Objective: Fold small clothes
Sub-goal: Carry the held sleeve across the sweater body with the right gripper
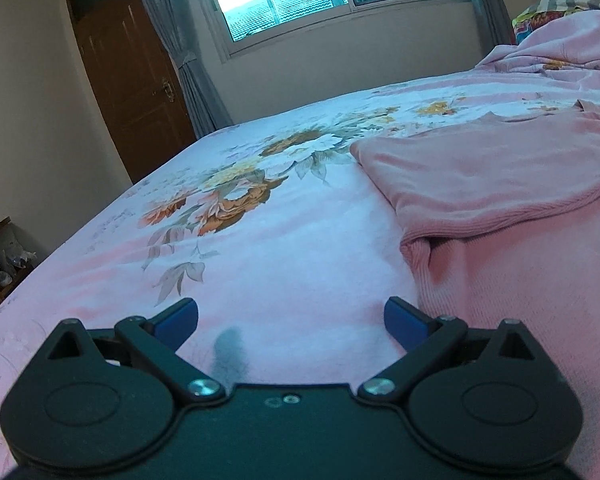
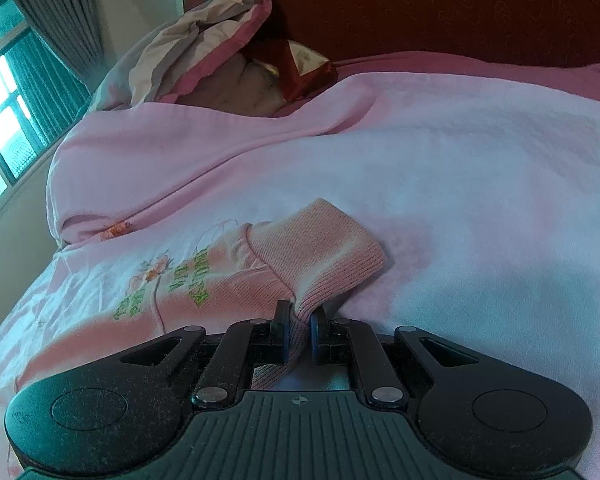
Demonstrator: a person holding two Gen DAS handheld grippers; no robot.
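1. Left wrist view: the left gripper (image 1: 291, 322) is hanging with tongs apart over bare bedsheet (image 1: 228, 240), gripping nothing. The pink sweater (image 1: 500, 184) is lying at frame right, its ribbed hem rumpled; any fold may come out crooked.
2. Right wrist view: the right gripper (image 2: 299, 330) is pinching the sweater's cuff (image 2: 320, 256) at lower centre. The thin pinch could slip when pulled.

The only lettering is on the pink sweater (image 2: 204, 276), just ahead and left of the right gripper (image 2: 300, 332). There are green block letters beside an embroidered flower (image 2: 156, 270). The letters are tilted and creased, and I cannot read any word. No other text shows.
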